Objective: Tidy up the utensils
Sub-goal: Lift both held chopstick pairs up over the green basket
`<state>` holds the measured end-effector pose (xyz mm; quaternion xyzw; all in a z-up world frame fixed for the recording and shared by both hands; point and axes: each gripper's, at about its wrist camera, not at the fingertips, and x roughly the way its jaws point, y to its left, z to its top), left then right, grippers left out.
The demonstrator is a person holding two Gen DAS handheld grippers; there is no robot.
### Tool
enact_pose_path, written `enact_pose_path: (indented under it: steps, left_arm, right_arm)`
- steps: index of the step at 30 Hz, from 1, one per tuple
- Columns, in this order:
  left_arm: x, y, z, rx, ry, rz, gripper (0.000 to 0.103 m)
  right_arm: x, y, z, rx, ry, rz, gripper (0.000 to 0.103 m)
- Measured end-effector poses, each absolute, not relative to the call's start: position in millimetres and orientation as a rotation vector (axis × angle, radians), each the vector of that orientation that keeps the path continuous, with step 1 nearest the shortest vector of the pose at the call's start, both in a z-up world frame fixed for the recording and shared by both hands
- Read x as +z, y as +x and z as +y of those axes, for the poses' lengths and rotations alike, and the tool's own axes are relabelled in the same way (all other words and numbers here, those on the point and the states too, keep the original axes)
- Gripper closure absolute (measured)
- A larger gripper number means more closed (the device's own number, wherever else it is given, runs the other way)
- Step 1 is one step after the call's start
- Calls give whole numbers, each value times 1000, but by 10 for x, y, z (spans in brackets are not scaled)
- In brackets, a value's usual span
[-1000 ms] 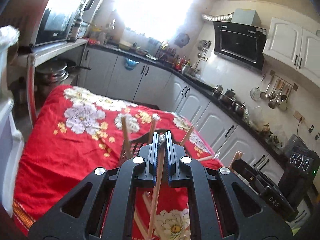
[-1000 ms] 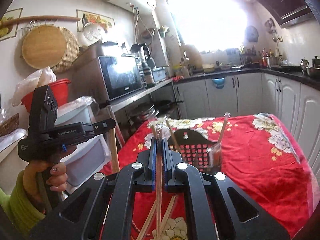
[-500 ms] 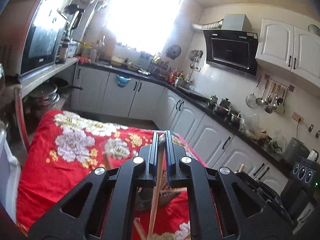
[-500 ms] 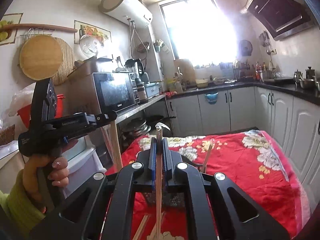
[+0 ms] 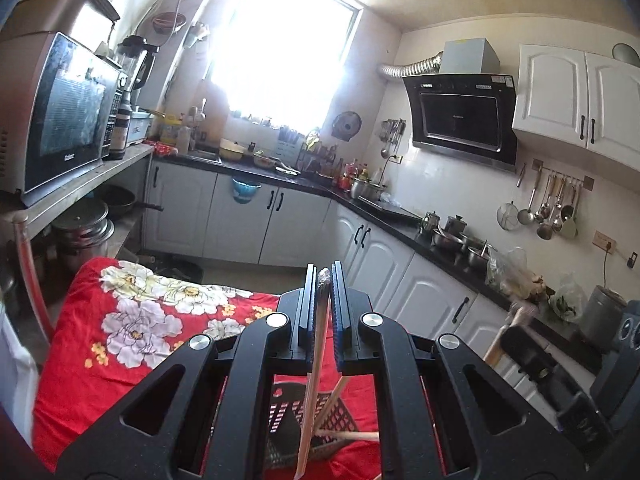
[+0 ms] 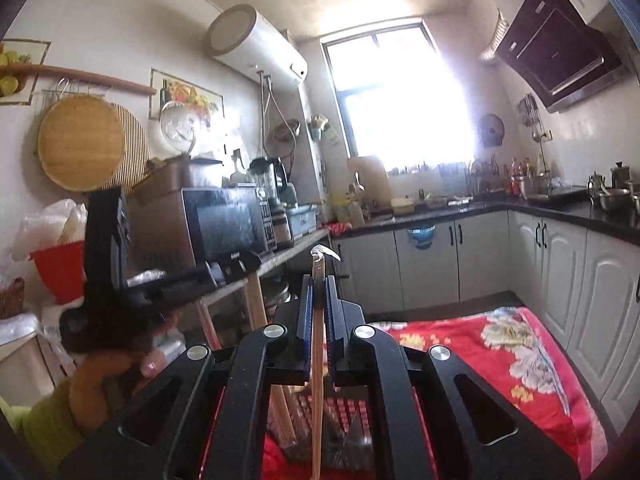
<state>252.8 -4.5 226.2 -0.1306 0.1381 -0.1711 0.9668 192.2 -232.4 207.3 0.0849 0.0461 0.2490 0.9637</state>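
Observation:
In the left wrist view my left gripper (image 5: 323, 280) is shut on a wooden chopstick (image 5: 316, 360) that hangs down between its jaws. Below it a black slotted utensil basket (image 5: 332, 416) holds more chopsticks on a red flowered cloth (image 5: 120, 320). In the right wrist view my right gripper (image 6: 319, 284) is shut on another chopstick (image 6: 317, 360) with a scrap of clear film at its top. The basket (image 6: 352, 420) lies under it. Each view shows the other gripper: the left gripper (image 6: 240, 262) with its chopstick (image 6: 256, 304), and the right gripper (image 5: 520, 332).
A person's hand (image 6: 100, 372) in a green sleeve holds the left gripper. A microwave (image 5: 60, 120) stands on a shelf at the left, with pots (image 5: 84, 228) under it. White cabinets (image 5: 280, 220) and a dark counter run behind the table. Ladles (image 5: 548, 208) hang on the right wall.
Both grippers have risen with their chopsticks and tipped upward. The table and basket have dropped low in both views, and more of the kitchen walls shows.

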Motion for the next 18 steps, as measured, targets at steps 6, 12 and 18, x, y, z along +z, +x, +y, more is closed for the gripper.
enact_pose_path:
  steps: [6, 12, 18]
  left_arm:
    - [2238, 2680, -56, -322, -264, 262, 99]
    - [2173, 2793, -63, -312, -278, 251, 99]
    - [2076, 2859, -56, -302, -282, 239, 99]
  right_arm:
    - [2227, 1998, -2328, 498, 161, 33, 97]
    - [2295, 2102, -2301, 485, 128, -23, 97]
    - [2191, 2272, -2234, 460, 94, -30, 97]
